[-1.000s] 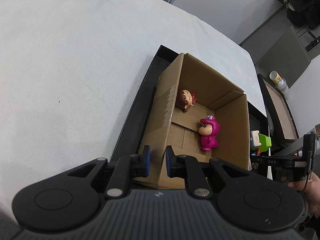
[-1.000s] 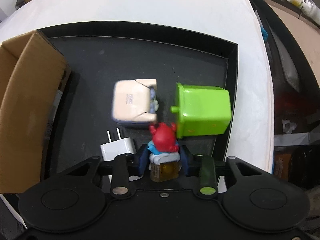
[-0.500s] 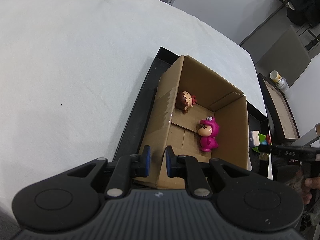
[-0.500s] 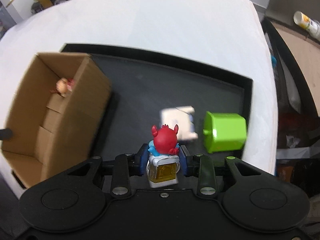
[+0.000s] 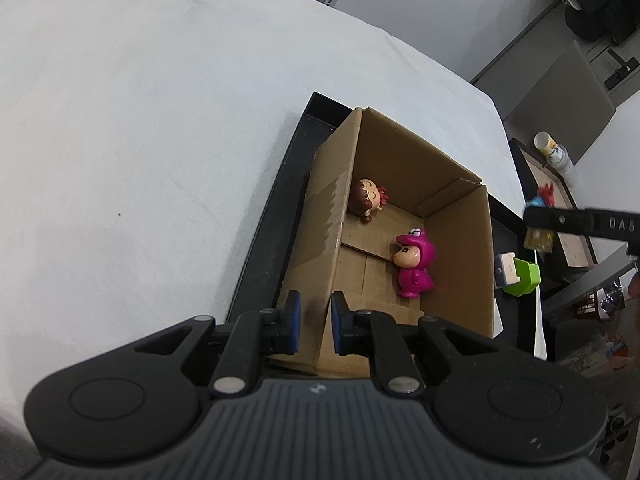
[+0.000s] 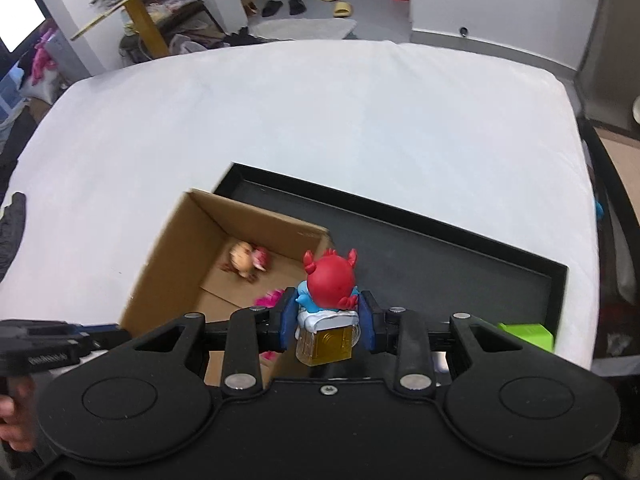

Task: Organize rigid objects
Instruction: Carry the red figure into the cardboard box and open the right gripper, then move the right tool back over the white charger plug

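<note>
Holding in my right gripper (image 6: 327,326): one red-headed figurine (image 6: 330,280) on a yellow base, pinched between the two blue pads, upright, long axis pointing up and away from the palm. It hangs over the black tray (image 6: 460,256), just beside the near right wall of the cardboard box (image 6: 168,272).

Key relation: the box opening lies to the left of the held figurine and below it. I judge the coming move to be a short carry leftward over that wall, then a release. My right hand is the nearer one, being already loaded.

My left gripper (image 5: 312,322): fingers straddle the box's near left wall, one pad outside, one inside. A slight gap shows either side of the cardboard, so I cannot tell whether it truly clamps the wall.

Count:
- Cardboard box: one, open-topped, standing in the tray.
- Figurines in the box: two. One brown-haired doll (image 5: 366,199) at the far end, one pink-suited figure (image 5: 412,264) nearer, well apart.
- Figurine in hand: one.
- Left in the tray: one green block (image 5: 524,278), one pale boxy item (image 5: 505,269) touching it.
- Tray: one, on the white tabletop (image 5: 140,140).
</note>
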The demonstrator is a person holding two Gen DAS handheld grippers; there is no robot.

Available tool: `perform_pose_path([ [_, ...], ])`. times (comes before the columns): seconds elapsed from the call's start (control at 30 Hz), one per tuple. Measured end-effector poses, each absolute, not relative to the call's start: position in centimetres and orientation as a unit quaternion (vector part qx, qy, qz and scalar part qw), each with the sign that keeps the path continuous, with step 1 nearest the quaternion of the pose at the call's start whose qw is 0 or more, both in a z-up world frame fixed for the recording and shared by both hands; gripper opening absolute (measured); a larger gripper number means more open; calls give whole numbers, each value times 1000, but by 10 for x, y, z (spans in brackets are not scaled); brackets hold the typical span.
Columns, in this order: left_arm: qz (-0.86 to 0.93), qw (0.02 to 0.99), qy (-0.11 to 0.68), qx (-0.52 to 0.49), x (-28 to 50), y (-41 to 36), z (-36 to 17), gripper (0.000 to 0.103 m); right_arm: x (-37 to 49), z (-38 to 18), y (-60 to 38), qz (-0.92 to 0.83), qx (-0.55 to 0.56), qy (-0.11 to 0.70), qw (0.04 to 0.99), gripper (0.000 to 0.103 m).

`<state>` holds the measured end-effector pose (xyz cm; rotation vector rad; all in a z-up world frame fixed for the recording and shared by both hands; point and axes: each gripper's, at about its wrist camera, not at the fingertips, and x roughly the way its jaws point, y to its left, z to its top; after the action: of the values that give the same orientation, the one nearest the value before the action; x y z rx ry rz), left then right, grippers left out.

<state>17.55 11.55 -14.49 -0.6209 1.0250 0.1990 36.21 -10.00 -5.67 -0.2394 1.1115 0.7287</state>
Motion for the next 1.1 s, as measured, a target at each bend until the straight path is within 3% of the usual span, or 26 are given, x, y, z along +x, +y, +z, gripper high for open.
perform_pose_path([
  [0.77,62,815,490,-303,173,125,-151,14,349,-80,-26,346,-221,479,776,35],
  [1.1,67,815,486,-308,170,126,-149,15,347,-72,-41,339,-187,495,778,35],
])
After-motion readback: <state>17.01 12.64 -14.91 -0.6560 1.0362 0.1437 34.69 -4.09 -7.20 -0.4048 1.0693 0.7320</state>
